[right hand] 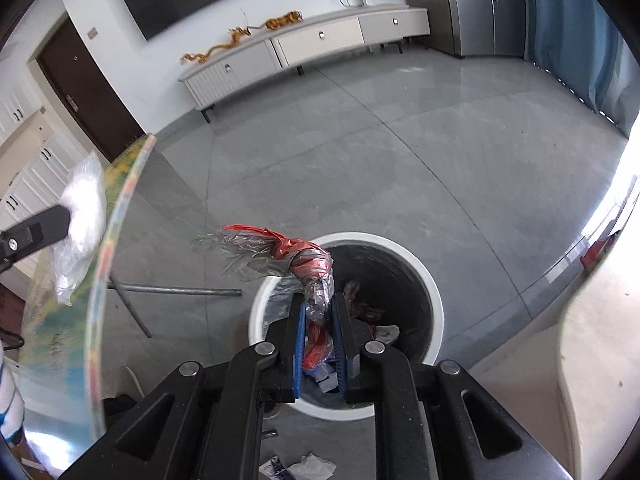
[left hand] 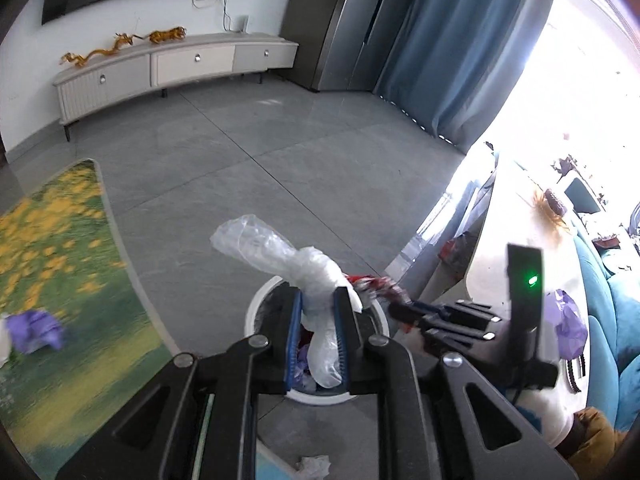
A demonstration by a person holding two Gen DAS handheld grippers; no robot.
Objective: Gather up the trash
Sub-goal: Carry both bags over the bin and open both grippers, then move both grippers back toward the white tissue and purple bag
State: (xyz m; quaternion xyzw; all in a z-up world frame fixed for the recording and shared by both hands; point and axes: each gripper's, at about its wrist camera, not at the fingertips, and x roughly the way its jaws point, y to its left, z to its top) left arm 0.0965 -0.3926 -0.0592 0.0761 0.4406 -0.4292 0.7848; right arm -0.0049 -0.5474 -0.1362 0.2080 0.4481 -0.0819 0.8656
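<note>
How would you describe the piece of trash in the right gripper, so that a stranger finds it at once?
Find the round white trash bin on the grey tiled floor. Just above its near rim, the right gripper pinches a twisted plastic wrapper. Its red streaks set it apart from the colourless clear plastic bag in the left gripper.

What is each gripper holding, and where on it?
Left gripper: clear plastic bag, pinched near its lower end. Right gripper: red and clear wrapper, pinched at its lower end.
</note>
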